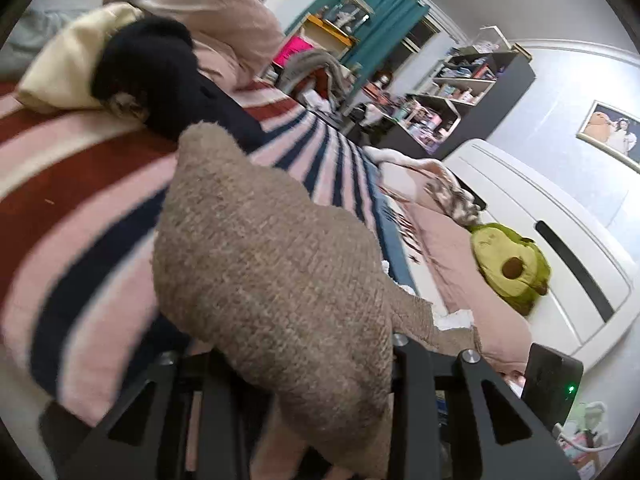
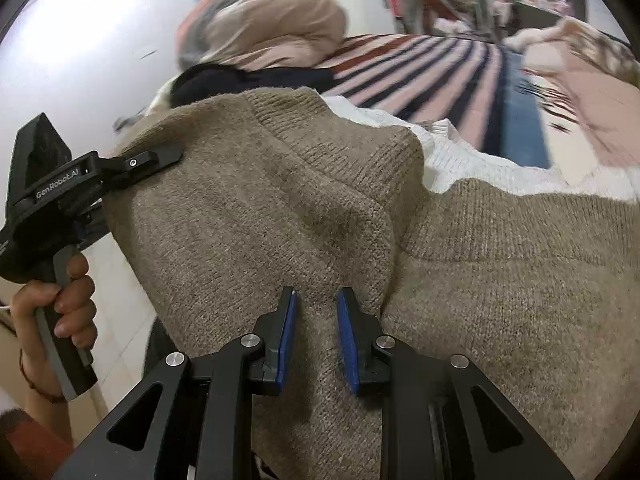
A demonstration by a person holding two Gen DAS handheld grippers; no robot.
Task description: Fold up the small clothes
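A brown knit sweater [image 2: 304,208] with a white band [image 2: 472,160] is held up over the striped bed. My right gripper [image 2: 316,312] is shut on a fold of its near edge, blue pads [image 2: 289,332] pressing the knit from both sides. My left gripper [image 2: 156,158] shows at the left of the right wrist view, held in a hand, shut on the sweater's left edge. In the left wrist view the sweater [image 1: 272,264] drapes over that gripper and hides its fingertips.
The bed has a red, pink and navy striped blanket [image 1: 80,184]. A pile of cream, black and pink clothes [image 1: 152,68] lies at its far side. A green avocado plush [image 1: 508,268] sits by the white headboard [image 1: 560,240]. Shelves [image 1: 460,92] stand beyond.
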